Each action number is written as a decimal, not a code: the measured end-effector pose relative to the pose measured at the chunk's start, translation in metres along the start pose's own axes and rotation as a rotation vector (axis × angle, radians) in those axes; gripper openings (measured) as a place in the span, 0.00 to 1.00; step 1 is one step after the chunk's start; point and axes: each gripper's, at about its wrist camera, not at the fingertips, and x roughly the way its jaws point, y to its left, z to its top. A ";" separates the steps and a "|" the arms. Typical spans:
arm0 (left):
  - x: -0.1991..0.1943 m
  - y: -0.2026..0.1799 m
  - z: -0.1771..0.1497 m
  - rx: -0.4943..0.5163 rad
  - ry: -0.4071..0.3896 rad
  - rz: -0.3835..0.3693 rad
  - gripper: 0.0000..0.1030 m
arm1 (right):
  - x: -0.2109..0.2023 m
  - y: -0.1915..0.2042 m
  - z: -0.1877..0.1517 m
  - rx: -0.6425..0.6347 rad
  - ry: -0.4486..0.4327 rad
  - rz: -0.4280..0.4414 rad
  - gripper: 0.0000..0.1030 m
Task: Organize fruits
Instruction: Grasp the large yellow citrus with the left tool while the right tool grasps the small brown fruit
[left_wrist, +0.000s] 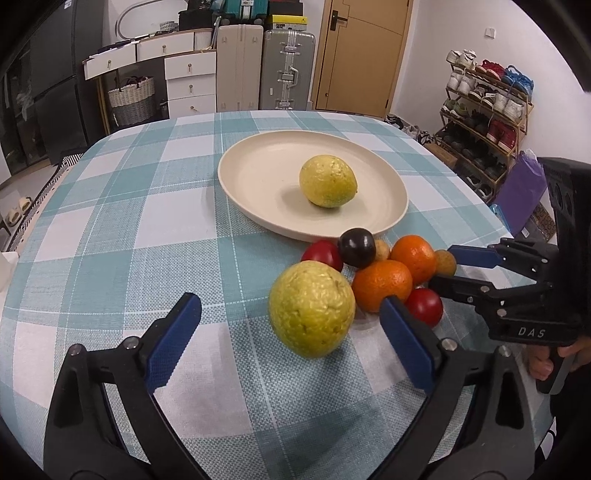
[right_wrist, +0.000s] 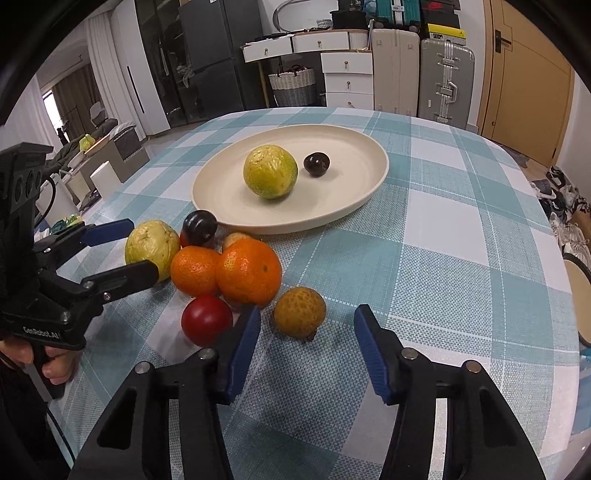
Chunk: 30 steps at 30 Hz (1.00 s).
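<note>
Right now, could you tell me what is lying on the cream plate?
On the cream plate lie a yellow-green guava and, beside it, a dark plum. From the left wrist view the guava hides that plum. The remaining fruit sits on the tablecloth.

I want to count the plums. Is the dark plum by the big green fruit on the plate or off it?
On the plate: the dark plum rests inside the plate beside the green fruit. Another dark plum sits off it, in the pile.

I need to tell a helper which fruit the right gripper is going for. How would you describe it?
Start at the cream plate, then drop to the fruit pile in front of it. The small brown fruit lies at the pile's right edge, between the right gripper's open jaws: rough, tan and dull beside the glossy oranges.
</note>
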 end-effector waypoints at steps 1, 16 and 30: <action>0.000 -0.001 0.000 0.003 0.003 -0.004 0.90 | 0.000 -0.001 0.000 0.004 -0.002 0.003 0.54; 0.008 -0.001 -0.001 -0.008 0.037 -0.063 0.51 | -0.001 0.006 0.001 -0.027 -0.014 0.013 0.53; 0.004 -0.003 -0.002 0.000 0.027 -0.065 0.45 | 0.000 0.005 0.001 -0.038 -0.009 0.025 0.48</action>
